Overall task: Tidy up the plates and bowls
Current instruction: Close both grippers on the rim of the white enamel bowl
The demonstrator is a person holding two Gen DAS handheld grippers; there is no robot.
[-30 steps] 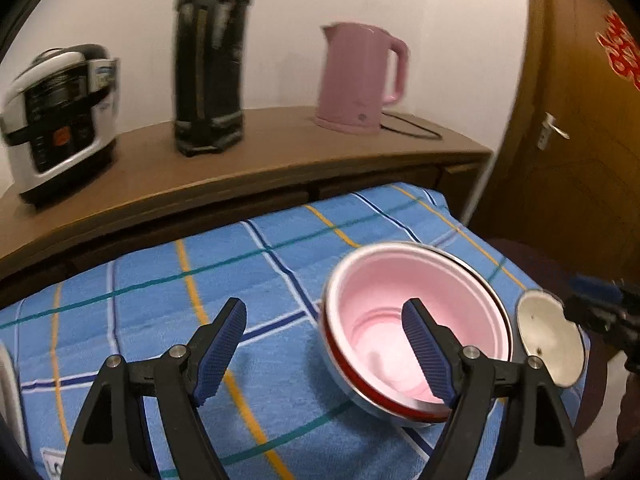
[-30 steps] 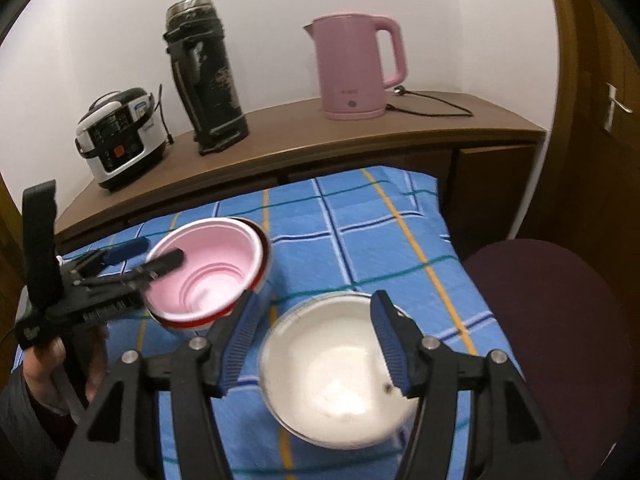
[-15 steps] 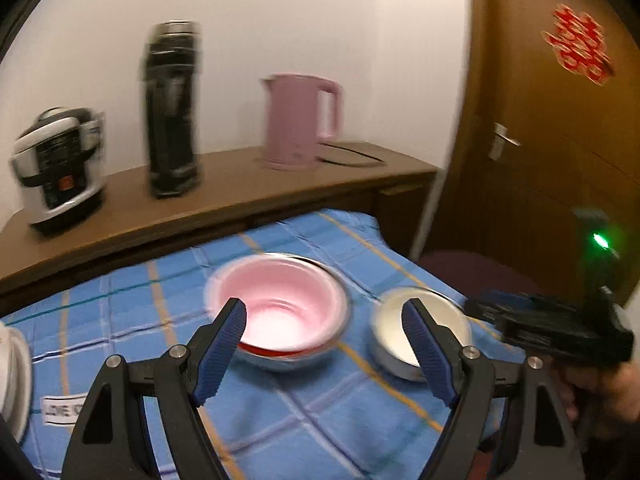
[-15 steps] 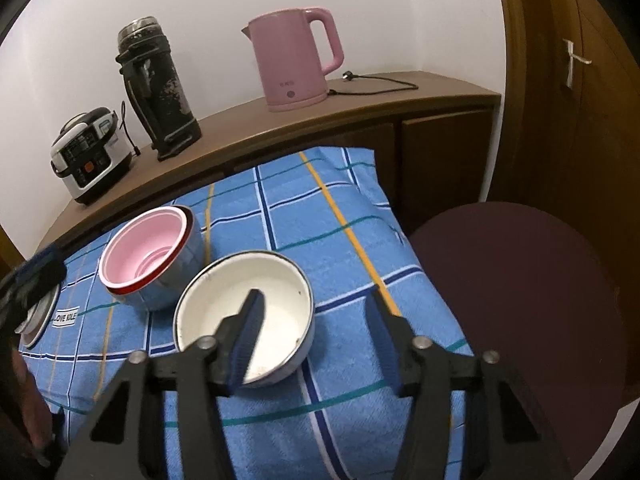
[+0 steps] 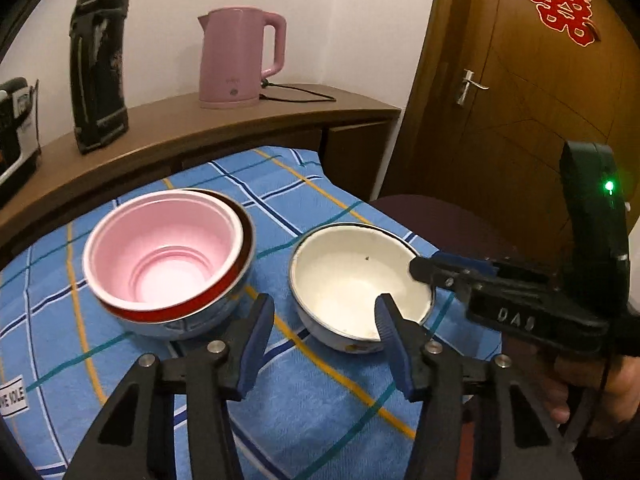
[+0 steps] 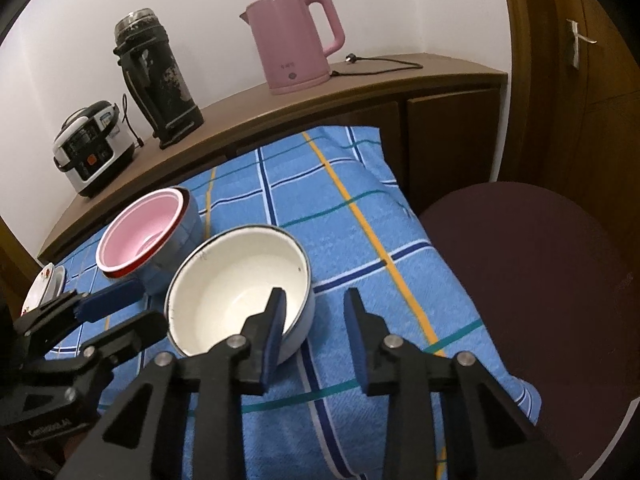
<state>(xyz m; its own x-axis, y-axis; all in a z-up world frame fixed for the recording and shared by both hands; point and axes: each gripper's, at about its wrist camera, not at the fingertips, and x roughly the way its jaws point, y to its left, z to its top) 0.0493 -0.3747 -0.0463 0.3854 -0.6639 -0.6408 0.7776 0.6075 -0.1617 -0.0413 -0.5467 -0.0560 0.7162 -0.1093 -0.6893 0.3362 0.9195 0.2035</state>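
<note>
Standing near the cloth's [image 6: 360,216] right edge are three bowls: a pink one [image 5: 168,256] nested in a steel one [image 5: 224,308], and a white one [image 6: 236,292] beside. Both grippers, left [image 5: 324,332] and right [image 6: 314,334], are closing, the right's jaws straddling the white rim, pads not yet pressing.

Both wrist views look steeply down, close over the tablecloth [image 5: 304,412], sharing the white bowl [image 5: 352,280] and pink bowl [image 6: 136,240].

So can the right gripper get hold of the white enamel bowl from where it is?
Probably yes. The right gripper already straddles the near rim of the white enamel bowl, one finger inside and one outside, jaws closing. Nothing blocks it; the left gripper hangs at the bowl's other side.
</note>
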